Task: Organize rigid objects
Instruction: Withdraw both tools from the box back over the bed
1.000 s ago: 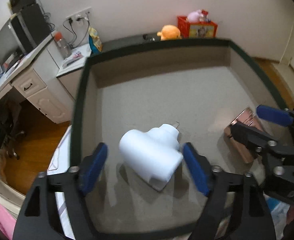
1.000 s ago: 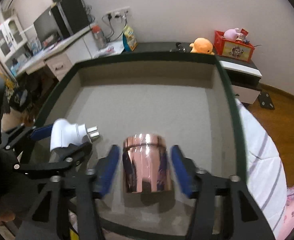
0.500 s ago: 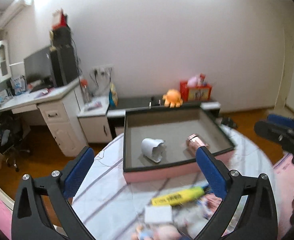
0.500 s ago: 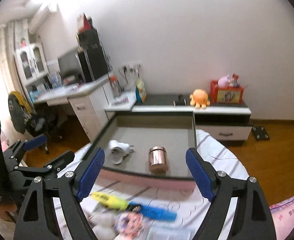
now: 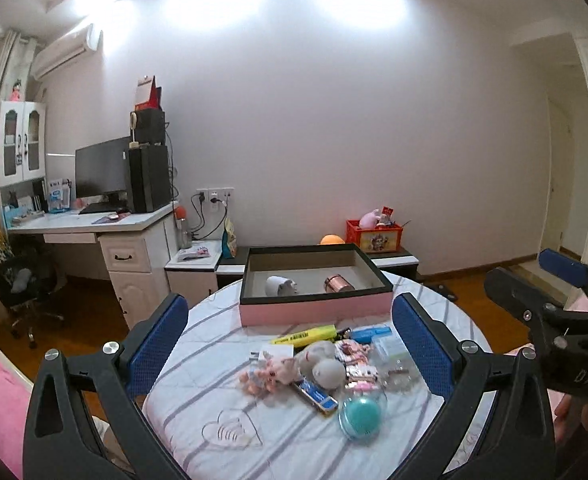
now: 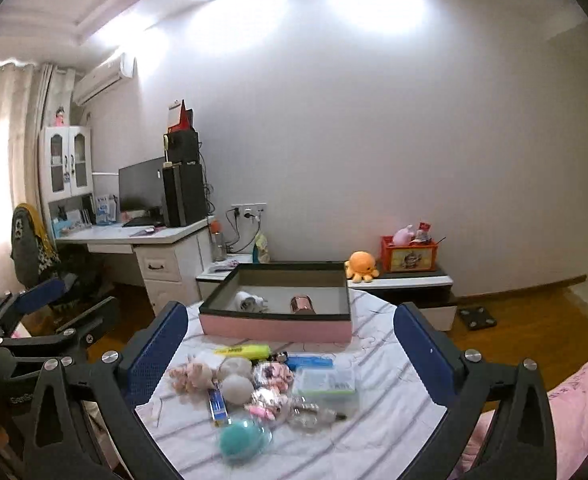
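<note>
Facing right, only one view catches the orange plush octopus (image 6: pixel 361 265) whole.

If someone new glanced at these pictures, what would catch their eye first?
Probably the pink-sided box at the table's far edge, holding a white plug adapter and a copper canister. Next, the jumble of toys in front of it, with a teal ball nearest the cameras.

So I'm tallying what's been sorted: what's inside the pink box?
Inside the box lie a white plug adapter on the left and a copper tin on the right. The near wall hides the front strip of the floor.
</note>
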Tool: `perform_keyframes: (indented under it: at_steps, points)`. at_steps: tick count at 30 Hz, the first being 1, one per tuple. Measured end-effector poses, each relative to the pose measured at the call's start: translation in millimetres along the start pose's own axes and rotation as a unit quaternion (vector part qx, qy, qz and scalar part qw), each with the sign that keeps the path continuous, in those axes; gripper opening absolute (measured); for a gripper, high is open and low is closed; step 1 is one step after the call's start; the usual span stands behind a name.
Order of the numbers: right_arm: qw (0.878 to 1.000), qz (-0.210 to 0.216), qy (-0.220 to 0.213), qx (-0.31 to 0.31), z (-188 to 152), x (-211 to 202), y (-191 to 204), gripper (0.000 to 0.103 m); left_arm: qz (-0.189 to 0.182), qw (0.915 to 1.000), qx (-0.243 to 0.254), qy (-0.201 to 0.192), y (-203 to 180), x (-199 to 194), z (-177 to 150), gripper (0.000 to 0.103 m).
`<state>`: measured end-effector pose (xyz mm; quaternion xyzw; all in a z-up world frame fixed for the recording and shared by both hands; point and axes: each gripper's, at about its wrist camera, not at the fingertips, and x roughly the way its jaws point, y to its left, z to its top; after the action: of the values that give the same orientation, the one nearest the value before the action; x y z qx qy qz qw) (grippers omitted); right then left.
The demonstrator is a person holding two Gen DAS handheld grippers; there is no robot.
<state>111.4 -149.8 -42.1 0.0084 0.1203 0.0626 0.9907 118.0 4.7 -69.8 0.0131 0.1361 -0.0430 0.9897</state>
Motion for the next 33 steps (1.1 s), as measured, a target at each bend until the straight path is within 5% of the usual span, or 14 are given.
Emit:
perform_keyframes:
  at_steps: [10,33]
  points:
    - [1.0,-0.017,-0.023,-0.005,-6.5,-33.5,8.1,0.103,0.034,0.9986,0.01,-0.038,0.0,-41.1,-0.7,0.103]
    - [1.0,-0.016,-0.015,-0.007,-16.3,-40.3,13.8,0.103,0.045,0.9984,0.024,-0.026,-0.7,-37.4,-10.5,0.103]
